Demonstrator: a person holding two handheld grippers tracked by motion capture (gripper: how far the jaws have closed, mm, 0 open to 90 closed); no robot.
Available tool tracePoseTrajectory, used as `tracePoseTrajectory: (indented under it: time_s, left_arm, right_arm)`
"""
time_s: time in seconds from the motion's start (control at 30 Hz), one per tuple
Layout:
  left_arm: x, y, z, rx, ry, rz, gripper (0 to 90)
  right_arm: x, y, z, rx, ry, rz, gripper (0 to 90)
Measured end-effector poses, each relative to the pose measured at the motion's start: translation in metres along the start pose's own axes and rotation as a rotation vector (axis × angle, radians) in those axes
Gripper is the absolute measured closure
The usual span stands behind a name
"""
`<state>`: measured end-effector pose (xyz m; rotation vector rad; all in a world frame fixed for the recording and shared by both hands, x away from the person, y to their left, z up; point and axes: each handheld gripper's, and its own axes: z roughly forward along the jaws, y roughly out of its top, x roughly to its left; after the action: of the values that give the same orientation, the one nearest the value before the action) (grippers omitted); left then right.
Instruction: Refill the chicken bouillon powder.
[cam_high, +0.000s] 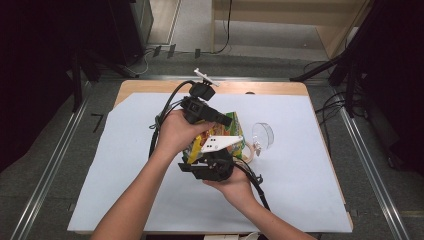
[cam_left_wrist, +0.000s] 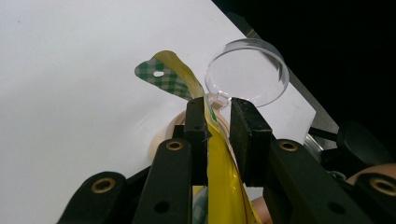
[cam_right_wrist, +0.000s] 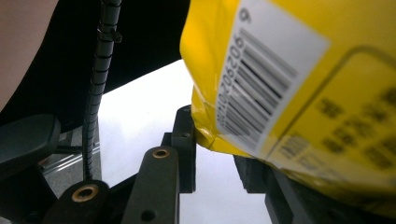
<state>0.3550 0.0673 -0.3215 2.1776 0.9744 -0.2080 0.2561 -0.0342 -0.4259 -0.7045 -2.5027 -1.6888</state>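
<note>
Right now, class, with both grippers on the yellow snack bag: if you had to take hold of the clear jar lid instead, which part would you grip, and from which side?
Probably the clear jar lid by its thin rim, from above: it stands tilted on edge beside the jar, so its upper edge is free, while the yellow snack bag crowds its left.

A white sheet (cam_high: 125, 165) covers most of a light wooden table (cam_high: 150, 86), whose bare edge shows as a strip along the top in the middle of the high view. Grey carpeted floor (cam_high: 55, 130) surrounds the table, with metal rails (cam_high: 47, 175) running diagonally at lower left and along the right side, and black cables (cam_high: 330, 107) lying at centre right. At upper right stands pale wooden furniture (cam_high: 280, 12), while black stand legs (cam_high: 85, 65) rise at upper left beside a dark cabinet.
</note>
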Motion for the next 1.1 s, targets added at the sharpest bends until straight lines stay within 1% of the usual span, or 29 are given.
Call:
tracePoseTrajectory:
  time_s: [0.37,0.77,0.83,0.97,1.1]
  left_arm:
    - [-0.001,-0.002,0.002,-0.007,0.002,0.005,77.2]
    - [-0.003,-0.004,0.004,-0.001,0.007,0.02,77.3]
    - [-0.003,-0.004,0.006,0.0,0.003,0.015,77.5]
    - [-0.004,-0.004,0.006,0.001,0.004,0.021,77.6]
    - [-0.007,-0.008,0.006,0.002,0.014,0.038,77.6]
  right_arm:
    - [-0.001,-0.002,0.001,0.007,-0.006,-0.004,73.2]
    - [-0.001,-0.005,0.001,0.006,-0.014,-0.003,73.2]
    - [-0.001,-0.006,0.001,0.008,-0.017,-0.002,73.3]
    - [-0.001,-0.007,0.001,0.004,-0.017,0.001,73.3]
    - [0.0,-0.01,0.002,-0.001,-0.018,0.004,73.0]
